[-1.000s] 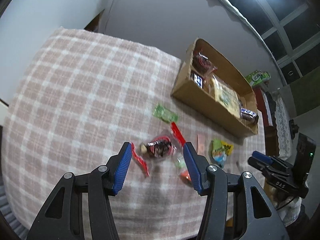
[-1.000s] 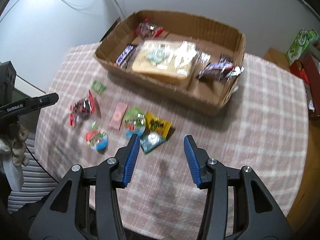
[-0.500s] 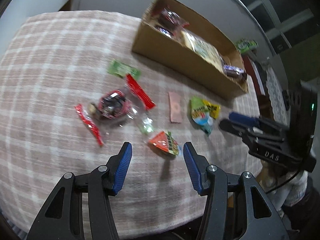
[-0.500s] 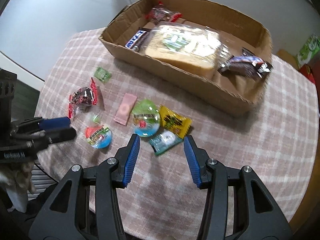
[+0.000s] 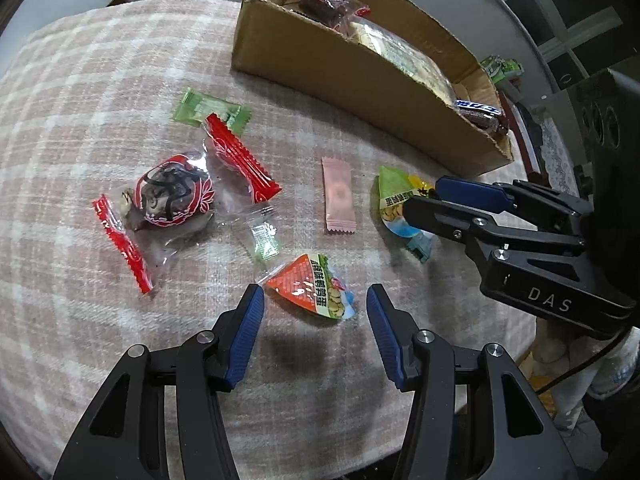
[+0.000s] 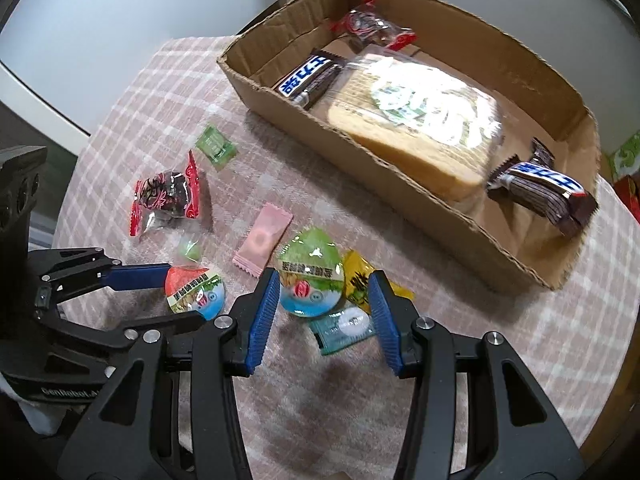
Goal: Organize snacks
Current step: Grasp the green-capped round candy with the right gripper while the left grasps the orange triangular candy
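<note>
Snacks strewn across checked cloth, still outside box. Left to right in left wrist view: red-wrapped cake with clear wrapper, green candy just behind it, pink sachet, then small cluster under right gripper: green-lidded cup, yellow packet, teal packet. Orange-lidded cup lying near cloth's front edge, just ahead of left gripper.

Left gripper: jaws partly open, empty, pointing steeply down, straddling orange cup without touching. Right gripper: jaws partly open, empty, framing green cup and teal packet, no contact visible.

Already boxed: two chocolate bars, big bread pack, another red-wrapped cake.

Judged roughly a third done: four items in, about seven loose ones left. Likely step in hand: double pick, one cup per gripper, then carry to box at far right.
</note>
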The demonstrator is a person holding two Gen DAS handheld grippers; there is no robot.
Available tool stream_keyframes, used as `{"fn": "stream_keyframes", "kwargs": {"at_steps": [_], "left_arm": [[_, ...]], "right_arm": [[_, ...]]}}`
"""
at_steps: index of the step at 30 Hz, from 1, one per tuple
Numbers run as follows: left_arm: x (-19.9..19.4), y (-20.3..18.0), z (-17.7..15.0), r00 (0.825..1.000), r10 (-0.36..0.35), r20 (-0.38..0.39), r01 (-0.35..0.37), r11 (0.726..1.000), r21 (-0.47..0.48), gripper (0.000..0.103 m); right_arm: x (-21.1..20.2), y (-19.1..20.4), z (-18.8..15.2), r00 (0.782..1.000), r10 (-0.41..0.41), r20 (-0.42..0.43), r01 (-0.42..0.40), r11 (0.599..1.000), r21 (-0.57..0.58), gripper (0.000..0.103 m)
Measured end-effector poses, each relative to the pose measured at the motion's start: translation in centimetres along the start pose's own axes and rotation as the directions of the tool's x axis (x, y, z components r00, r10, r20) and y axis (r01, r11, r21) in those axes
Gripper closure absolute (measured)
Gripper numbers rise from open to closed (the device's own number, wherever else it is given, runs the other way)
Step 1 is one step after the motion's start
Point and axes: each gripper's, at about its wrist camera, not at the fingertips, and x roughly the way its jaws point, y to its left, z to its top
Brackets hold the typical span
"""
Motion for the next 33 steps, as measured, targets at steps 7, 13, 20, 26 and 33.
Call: {"fn": "stream_keyframes", "kwargs": {"at_steps": [7, 13, 20, 26, 33], "left_arm": [[0.3, -0.6, 0.2, 0.999, 0.033, 0.012, -0.033, 0.999, 0.030, 0.053], [0.8, -1.7, 0.7, 0.998, 0.065, 0.021, -0.066, 0.996, 0.057, 0.059], [1.5, -2.3, 1.0, 0.997, 0.075, 0.026, -0.076, 0.995, 0.071, 0.063], [1.2, -1.6, 1.0, 0.997, 0.064, 0.031, -0.066, 0.996, 0.057, 0.070], [0.9, -1.4, 0.7, 0.998, 0.055, 0.036, -0.056, 0.997, 0.046, 0.074]], "right_arm": [[1.5, 0.6, 0.3, 0.999, 0.039, -0.032, -0.040, 0.999, -0.014, 0.055], [2.5, 1.2, 0.2, 0.998, 0.033, -0.055, -0.035, 0.999, -0.035, 0.065], [3.3, 2.4, 0.2, 0.998, 0.013, -0.064, -0.017, 0.998, -0.069, 0.073], [3.5, 3.0, 0.4, 0.999, 0.006, -0.052, -0.010, 0.997, -0.076, 0.076], [2.4, 2.2, -0.4, 1.000, 0.003, -0.028, -0.004, 0.998, -0.065, 0.076]]}}
